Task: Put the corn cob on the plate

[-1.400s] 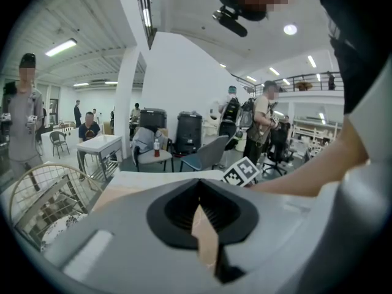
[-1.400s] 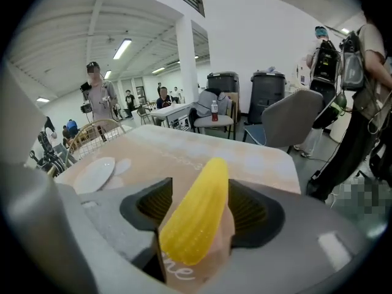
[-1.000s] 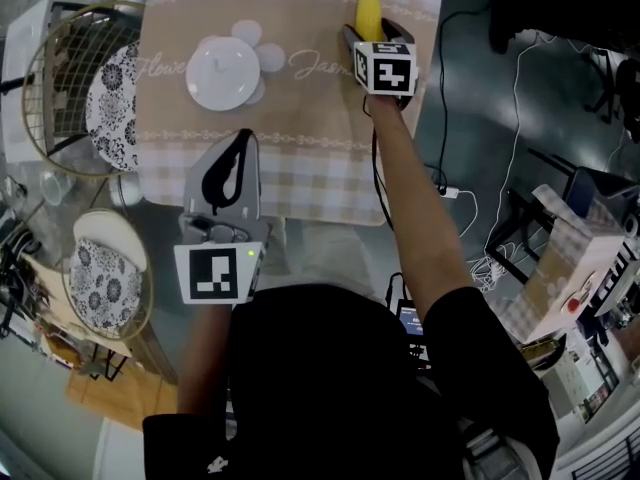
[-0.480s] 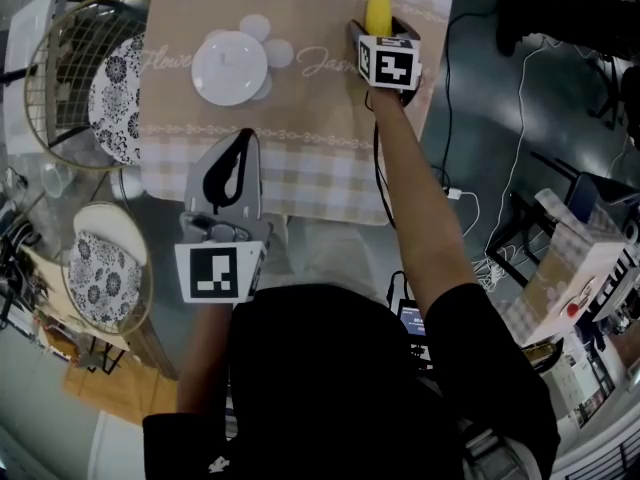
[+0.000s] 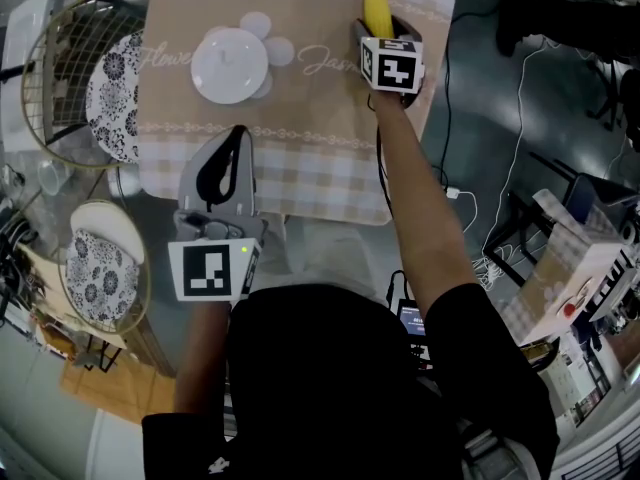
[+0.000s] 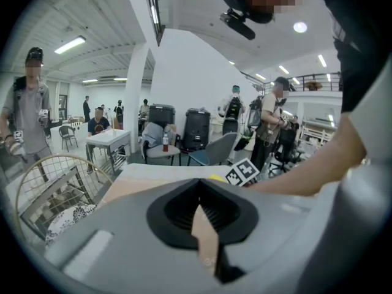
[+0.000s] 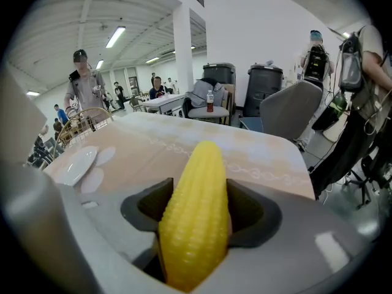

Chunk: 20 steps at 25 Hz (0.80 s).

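Right gripper (image 5: 378, 26) jaws just closing onto corn cob (image 5: 376, 8) | left gripper (image 5: 236, 136) together | beige tablecloth (image 5: 320, 108), white plate (image 5: 229, 66)

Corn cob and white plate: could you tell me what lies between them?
Only bare tablecloth, marked with script and pale spots, separates corn cob and plate, per the head view.
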{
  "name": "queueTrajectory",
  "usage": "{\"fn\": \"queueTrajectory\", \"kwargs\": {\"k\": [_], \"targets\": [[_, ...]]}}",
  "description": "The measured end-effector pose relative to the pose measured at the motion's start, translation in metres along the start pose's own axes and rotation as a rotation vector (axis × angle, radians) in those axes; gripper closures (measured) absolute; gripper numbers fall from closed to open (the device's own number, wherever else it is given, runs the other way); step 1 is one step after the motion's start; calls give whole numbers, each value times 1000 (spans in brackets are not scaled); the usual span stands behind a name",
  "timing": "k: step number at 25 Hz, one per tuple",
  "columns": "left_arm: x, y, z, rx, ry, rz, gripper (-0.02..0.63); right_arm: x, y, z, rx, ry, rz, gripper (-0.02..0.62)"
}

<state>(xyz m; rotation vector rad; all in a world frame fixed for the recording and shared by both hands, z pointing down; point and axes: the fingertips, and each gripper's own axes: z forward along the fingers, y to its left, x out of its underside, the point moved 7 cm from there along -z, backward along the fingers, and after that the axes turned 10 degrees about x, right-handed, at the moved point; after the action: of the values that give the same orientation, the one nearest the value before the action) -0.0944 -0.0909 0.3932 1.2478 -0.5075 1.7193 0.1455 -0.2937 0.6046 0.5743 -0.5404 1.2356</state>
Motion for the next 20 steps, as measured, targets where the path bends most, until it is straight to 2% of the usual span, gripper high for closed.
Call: {"fn": "queueTrajectory", "kwargs": {"k": [10,12,15,20], "targets": [[5,3,-1,-17,17,-9,597,0,0,-2,-30,0,-32,331],[5,9,-1,-11,0,-2,597,-1,7,-1,-39,-1,-40,333],[10,19,-7,-20,25,-22,597,-5,24,0,-59,-15,-55,333],[2,7,-9,-38,20,-26,597,-16,25,-11,-90,-41,-78,333]]}}
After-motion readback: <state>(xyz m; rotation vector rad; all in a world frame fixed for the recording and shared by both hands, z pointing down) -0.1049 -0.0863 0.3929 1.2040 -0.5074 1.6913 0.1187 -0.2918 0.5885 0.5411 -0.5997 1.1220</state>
